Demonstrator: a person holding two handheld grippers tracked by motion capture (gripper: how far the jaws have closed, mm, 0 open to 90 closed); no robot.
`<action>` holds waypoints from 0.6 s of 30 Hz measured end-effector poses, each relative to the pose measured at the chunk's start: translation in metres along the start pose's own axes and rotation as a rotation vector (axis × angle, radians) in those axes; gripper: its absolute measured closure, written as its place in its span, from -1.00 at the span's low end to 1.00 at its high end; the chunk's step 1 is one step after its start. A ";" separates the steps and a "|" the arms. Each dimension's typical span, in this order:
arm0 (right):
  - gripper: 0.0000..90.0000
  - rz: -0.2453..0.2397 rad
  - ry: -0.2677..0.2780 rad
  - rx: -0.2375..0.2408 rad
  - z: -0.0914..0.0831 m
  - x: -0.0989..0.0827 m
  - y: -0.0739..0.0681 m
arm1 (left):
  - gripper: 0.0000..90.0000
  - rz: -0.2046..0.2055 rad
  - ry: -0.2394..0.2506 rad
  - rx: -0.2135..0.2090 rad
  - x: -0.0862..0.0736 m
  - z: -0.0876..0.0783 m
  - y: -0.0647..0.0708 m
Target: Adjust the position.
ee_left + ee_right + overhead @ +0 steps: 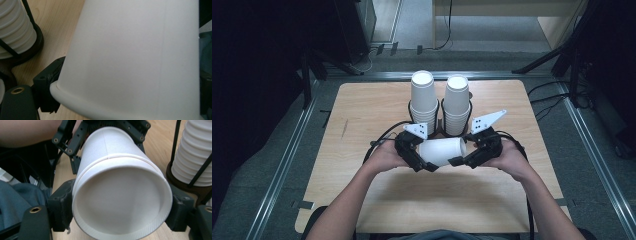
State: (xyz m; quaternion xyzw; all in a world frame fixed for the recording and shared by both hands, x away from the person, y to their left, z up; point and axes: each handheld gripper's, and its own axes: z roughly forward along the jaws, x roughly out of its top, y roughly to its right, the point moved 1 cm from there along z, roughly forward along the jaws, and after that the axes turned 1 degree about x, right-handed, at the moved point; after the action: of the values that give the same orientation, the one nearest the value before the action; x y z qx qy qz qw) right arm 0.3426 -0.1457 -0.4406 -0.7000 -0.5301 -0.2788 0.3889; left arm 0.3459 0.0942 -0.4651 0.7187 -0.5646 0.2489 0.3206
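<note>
we hold the white paper cup [443,151] sideways above the light wooden table [362,115], between left gripper [421,163] and right gripper [466,161]. right jaws clamp its base end; left grip unclear. risk: cup crushes or drops near the black-framed cup stacks [440,102].

High view above the person's side, looking forward and down over the counter [362,110], both claw views pressed close against the same cup [120,192]
</note>
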 end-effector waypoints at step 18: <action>-0.64 -0.024 -0.171 -0.072 0.013 -0.014 0.003 | -0.78 -0.036 -0.149 0.053 0.004 -0.020 0.000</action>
State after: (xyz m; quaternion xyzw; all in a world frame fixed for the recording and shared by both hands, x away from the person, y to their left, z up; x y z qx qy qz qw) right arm 0.3416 -0.1426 -0.4599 -0.7283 -0.5596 -0.2415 0.3133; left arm 0.3465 0.1066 -0.4487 0.7536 -0.5670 0.2038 0.2629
